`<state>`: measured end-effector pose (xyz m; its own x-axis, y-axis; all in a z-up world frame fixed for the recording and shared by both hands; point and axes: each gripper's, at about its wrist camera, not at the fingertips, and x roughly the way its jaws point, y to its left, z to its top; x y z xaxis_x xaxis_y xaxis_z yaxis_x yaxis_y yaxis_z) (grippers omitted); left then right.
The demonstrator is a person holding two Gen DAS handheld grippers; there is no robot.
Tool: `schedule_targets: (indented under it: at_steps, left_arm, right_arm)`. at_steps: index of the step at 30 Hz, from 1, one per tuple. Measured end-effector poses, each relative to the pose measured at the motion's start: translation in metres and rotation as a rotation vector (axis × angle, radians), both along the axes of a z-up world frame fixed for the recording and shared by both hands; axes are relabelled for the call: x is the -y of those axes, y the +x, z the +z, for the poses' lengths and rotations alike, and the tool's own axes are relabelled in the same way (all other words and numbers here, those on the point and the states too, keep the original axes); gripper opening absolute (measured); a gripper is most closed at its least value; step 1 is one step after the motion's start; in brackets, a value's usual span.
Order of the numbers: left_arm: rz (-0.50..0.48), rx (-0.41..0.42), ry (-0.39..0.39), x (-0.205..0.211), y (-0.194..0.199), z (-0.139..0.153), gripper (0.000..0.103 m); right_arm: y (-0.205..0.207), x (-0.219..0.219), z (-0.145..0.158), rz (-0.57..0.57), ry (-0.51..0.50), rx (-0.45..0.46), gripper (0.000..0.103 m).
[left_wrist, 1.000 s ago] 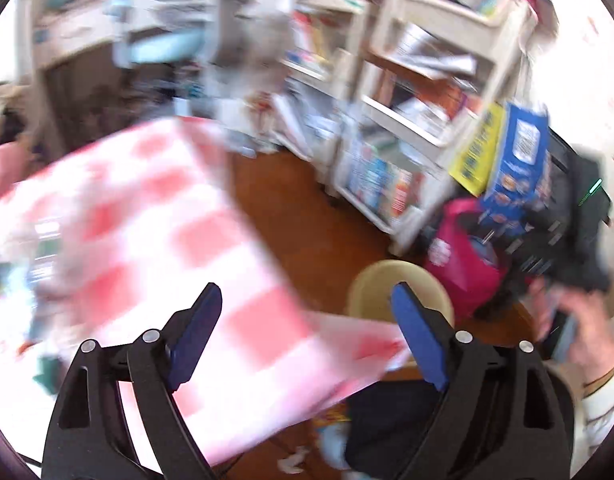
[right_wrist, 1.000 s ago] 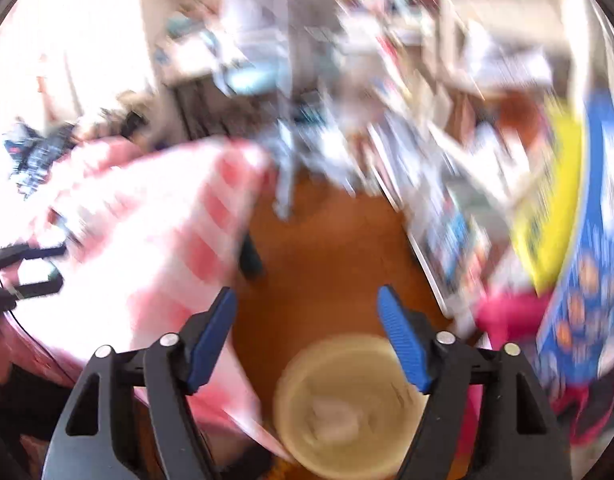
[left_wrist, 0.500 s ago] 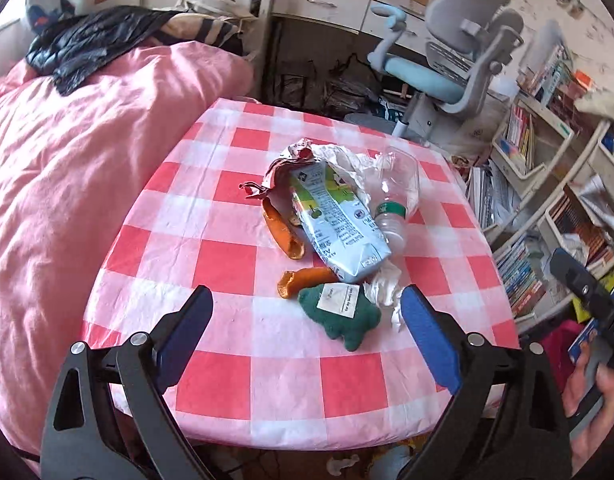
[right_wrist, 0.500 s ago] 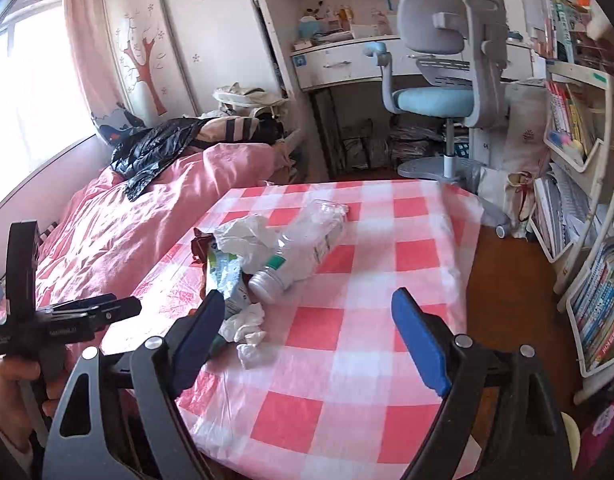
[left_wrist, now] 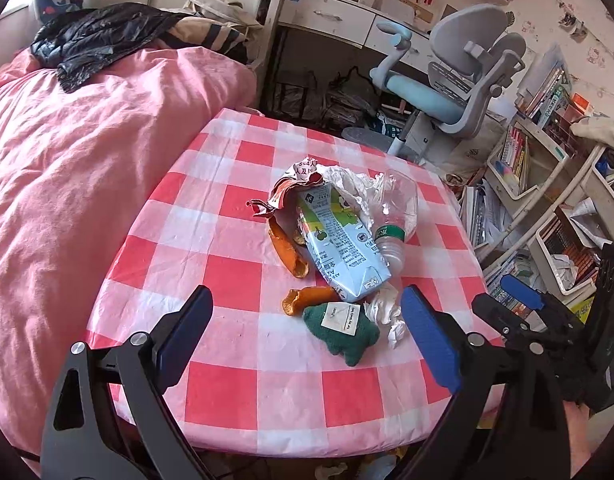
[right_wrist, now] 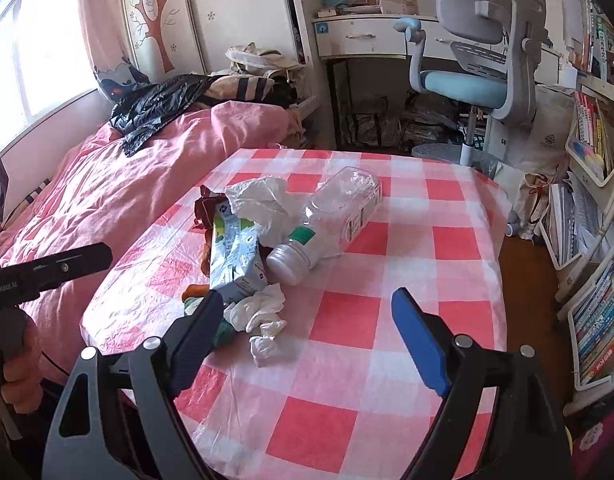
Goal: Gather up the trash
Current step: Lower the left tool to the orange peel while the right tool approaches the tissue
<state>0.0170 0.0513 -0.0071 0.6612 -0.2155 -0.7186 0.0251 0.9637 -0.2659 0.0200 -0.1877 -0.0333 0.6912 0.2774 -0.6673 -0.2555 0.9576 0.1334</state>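
Trash sits heaped mid-table on the checked cloth: peel at nine o'clock, carton centre, bottle at three. A second ago I faced the floor and bin; now both views have swung onto the pile. My left gripper and right gripper gape empty, so another pick comes next.

black claw, blue pads, silver screws

Tablecloth: thin glossy plastic film, wrinkled. Bottle: clear crinkled plastic, white cap. Carton: glossy printed card. Tissue: matt crumpled paper. Green toy: fuzzy cloth. Peel: rough, matt. Bedcover: soft matt cloth.
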Motion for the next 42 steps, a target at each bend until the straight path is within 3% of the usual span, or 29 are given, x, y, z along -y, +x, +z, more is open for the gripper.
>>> schedule_targets:
  at_steps: [12, 17, 21, 24, 28, 39, 42]
  left_arm:
    - [-0.022, -0.022, 0.014, 0.003, 0.003, -0.007, 0.091]
    - [-0.060, -0.053, 0.125, -0.021, 0.022, -0.002, 0.091]
    - [-0.035, -0.089, 0.103, -0.052, 0.037, -0.006, 0.091]
    - [-0.062, -0.120, 0.094, -0.053, 0.046, -0.016, 0.087]
    - [-0.158, -0.156, 0.177, -0.029, 0.056, -0.033, 0.083]
    - [-0.284, -0.183, 0.249, 0.014, 0.079, -0.063, 0.074]
    - [-0.340, -0.185, 0.277, 0.028, 0.079, -0.069, 0.072]
  right_arm:
    - [0.004, -0.004, -0.008, 0.009, -0.032, -0.033, 0.083]
    - [0.011, -0.012, -0.016, 0.021, -0.027, -0.071, 0.083]
    - [0.017, -0.027, -0.024, 0.068, -0.024, -0.117, 0.082]
    - [0.024, -0.041, -0.035, 0.110, -0.024, -0.165, 0.077]
    - [0.036, -0.052, -0.049, 0.121, -0.008, -0.228, 0.064]
    - [0.053, -0.049, -0.064, 0.070, -0.029, -0.267, 0.052]
    - [0.052, -0.045, -0.065, 0.081, -0.043, -0.279, 0.035]
